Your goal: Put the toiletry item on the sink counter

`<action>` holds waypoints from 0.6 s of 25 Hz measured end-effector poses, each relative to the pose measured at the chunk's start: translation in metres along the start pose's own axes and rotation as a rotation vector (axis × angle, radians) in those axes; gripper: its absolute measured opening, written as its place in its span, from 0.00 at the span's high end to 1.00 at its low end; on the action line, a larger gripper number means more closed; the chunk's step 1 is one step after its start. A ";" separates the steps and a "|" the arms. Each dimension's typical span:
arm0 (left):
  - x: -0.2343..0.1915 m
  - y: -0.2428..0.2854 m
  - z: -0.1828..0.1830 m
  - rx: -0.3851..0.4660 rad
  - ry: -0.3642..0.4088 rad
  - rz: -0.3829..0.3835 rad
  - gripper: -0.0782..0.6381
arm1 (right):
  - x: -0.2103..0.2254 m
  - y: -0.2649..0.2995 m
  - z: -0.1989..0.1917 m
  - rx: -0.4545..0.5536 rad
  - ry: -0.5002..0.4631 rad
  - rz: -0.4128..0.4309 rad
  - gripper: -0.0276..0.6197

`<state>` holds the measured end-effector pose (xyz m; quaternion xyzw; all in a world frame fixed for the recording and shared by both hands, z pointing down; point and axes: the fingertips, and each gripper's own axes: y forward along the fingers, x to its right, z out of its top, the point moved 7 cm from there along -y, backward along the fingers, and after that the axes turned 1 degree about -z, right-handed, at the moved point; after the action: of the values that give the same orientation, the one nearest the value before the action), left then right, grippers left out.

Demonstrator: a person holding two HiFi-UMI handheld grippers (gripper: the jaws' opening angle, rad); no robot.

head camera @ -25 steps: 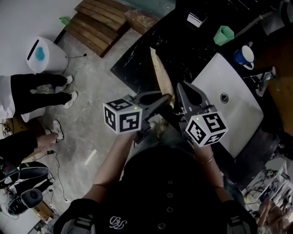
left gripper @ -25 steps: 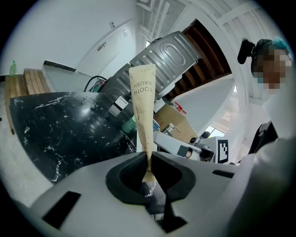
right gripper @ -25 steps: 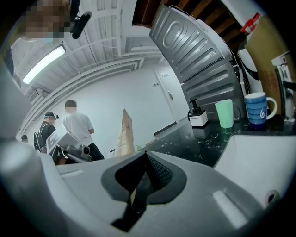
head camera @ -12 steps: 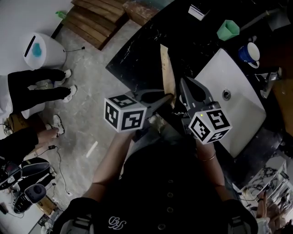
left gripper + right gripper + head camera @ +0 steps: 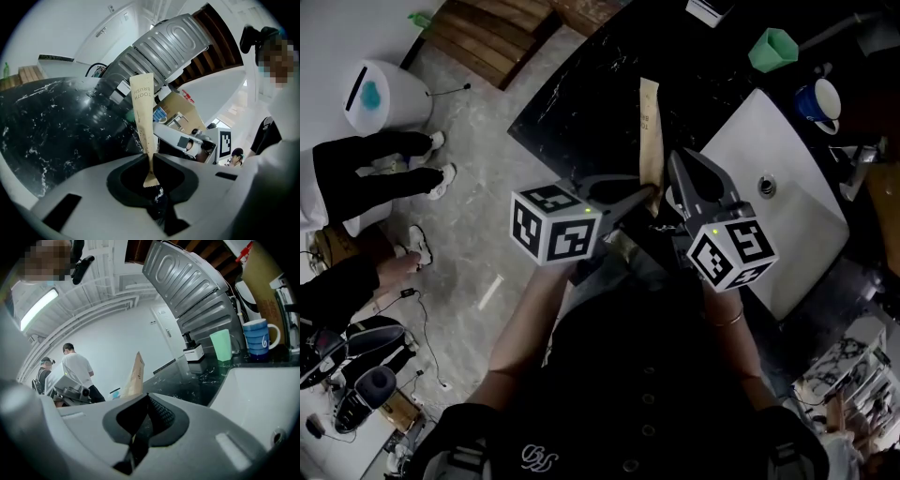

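Observation:
A long kraft-paper toothbrush packet sticks out over the black marble counter. My left gripper is shut on its lower end. In the left gripper view the packet reads TOOTH BRUSH and rises straight up from the closed jaws of the left gripper. My right gripper sits just right of it, beside the white sink, shut with nothing in it. In the right gripper view the right gripper has its jaws together, and the packet stands to the left.
A green cup, a blue mug and a faucet stand behind the sink. A small white box sits at the counter's far end. On the floor at left are people's legs, a white bin, a wooden pallet and cables.
The packet has swung from a tilt to nearly upright in the head view and reaches farther over the counter. Both grippers shifted slightly toward the sink.

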<state>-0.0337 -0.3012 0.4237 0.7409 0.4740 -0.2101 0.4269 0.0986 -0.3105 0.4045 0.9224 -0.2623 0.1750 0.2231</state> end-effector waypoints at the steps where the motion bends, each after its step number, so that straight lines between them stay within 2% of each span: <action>1: 0.000 0.001 0.000 0.000 -0.002 0.000 0.83 | 0.001 0.000 -0.001 -0.003 0.004 0.001 0.95; 9: -0.003 0.002 0.002 0.028 -0.032 0.008 0.83 | 0.004 0.001 -0.005 -0.028 0.012 0.015 0.95; 15: -0.002 0.003 0.005 0.049 -0.022 0.025 0.83 | 0.005 0.003 -0.007 -0.047 0.014 0.022 0.95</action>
<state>-0.0318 -0.3073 0.4238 0.7547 0.4547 -0.2245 0.4163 0.0992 -0.3112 0.4131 0.9127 -0.2748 0.1776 0.2448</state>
